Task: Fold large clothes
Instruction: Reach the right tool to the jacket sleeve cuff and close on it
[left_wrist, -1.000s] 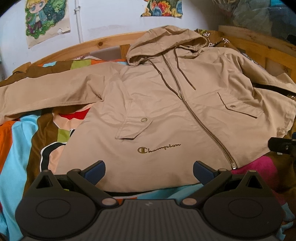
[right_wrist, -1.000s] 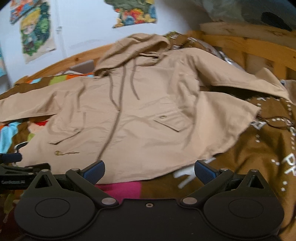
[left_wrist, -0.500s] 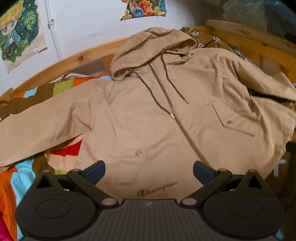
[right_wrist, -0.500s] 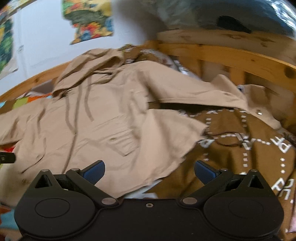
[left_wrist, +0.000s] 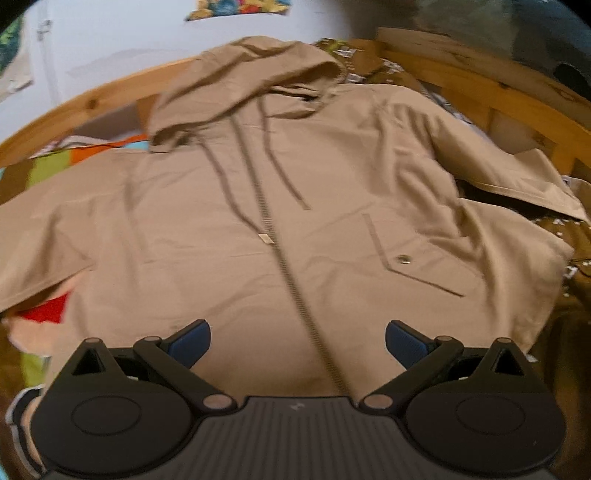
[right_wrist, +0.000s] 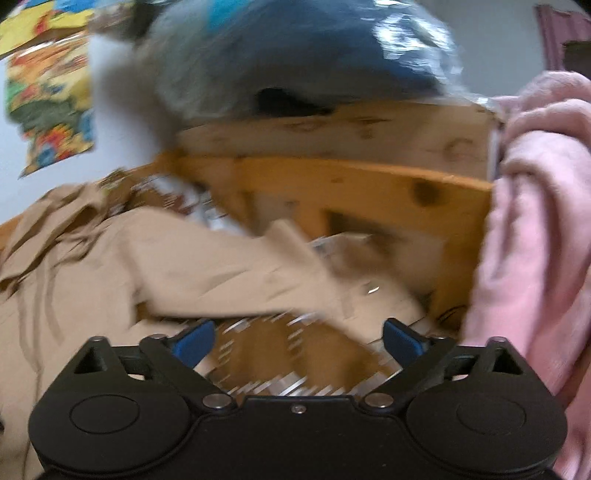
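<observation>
The jacket (left_wrist: 295, 229) lies face up and unfolded across the bed, zipper (left_wrist: 291, 280) closed, hood (left_wrist: 243, 85) toward the wooden bed frame (left_wrist: 476, 92). The left gripper (left_wrist: 297, 341) hangs over the lower front with its jaws spread wide and holding nothing; the right gripper (right_wrist: 298, 341) is likewise spread and empty, aimed at the far sleeve (right_wrist: 229, 273), which runs toward the frame rails (right_wrist: 332, 177). That view is blurred, so the sleeve cuff cannot be placed exactly. Risks, as judged: the sleeve end sits close to the rails and may slip into the gap between them or snag when pulled; a pinch there could also gather the brown blanket (right_wrist: 266, 350) beneath, dragging it into the fold. The loose drawstrings (left_wrist: 284, 177) could bunch under a folded panel. A pink blanket (right_wrist: 535, 240) hangs just beside the right gripper and crowds that side. Room is tight on the frame side; the near sleeve (left_wrist: 48, 236) lies flat on the striped bedding (left_wrist: 44, 166) with freer space, and the jacket's middle is unobstructed.
</observation>
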